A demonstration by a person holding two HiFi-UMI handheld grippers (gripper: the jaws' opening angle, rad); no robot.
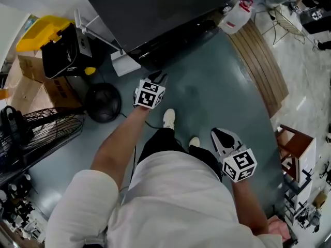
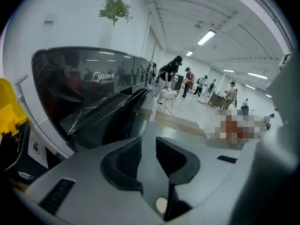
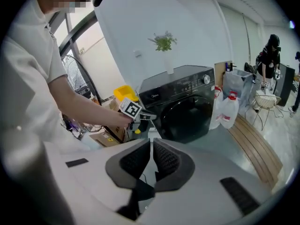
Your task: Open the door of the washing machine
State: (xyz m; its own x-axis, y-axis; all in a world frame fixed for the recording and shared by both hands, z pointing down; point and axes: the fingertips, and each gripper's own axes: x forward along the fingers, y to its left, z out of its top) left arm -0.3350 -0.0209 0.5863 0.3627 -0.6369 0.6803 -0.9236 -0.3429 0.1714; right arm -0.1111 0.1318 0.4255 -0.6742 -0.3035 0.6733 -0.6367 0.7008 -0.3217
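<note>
- Washing machine point(image 1: 155, 9): a black front-loader that stood on the floor point(image 1: 207, 94) straight ahead of the person, at the top of the head view.
- Door point(image 3: 188, 114): a round, dark door that lay flush with the machine's front and faced the person. By this the task was judged not yet begun.
- Left hand-held gripper point(image 1: 158, 79): it was held out on an extended arm, with its jaws pointing at the machine and just short of its front. In the left gripper view the jaws stood a narrow gap apart with nothing between them.
- Right hand-held gripper point(image 1: 222, 137): it was held low beside the person's leg, well apart from the machine. Its jaws were all but closed on each other and empty.
- Governing relation: the door lay ahead of the left hand-held gripper and somewhat to its right. In the right gripper view that gripper sat by the left-hand edge of the machine's front, roughly level with the door. The left hand was plainly the nearer of the two.
- Handle: no handle or recess on the door could be made out in any view, so the edge that swings free was not evident. The coming move was judged to call for the left jaws to reach across to the door's rim and pull toward the person.
- Surroundings:
  - A plastic jug point(image 1: 237, 15) stood just beside the machine's right side, next to a strip of wooden slats point(image 1: 261, 66).
  - A yellow-lidded bin point(image 1: 41, 32) and a fan point(image 1: 41, 128) stood to the machine's left.
</note>
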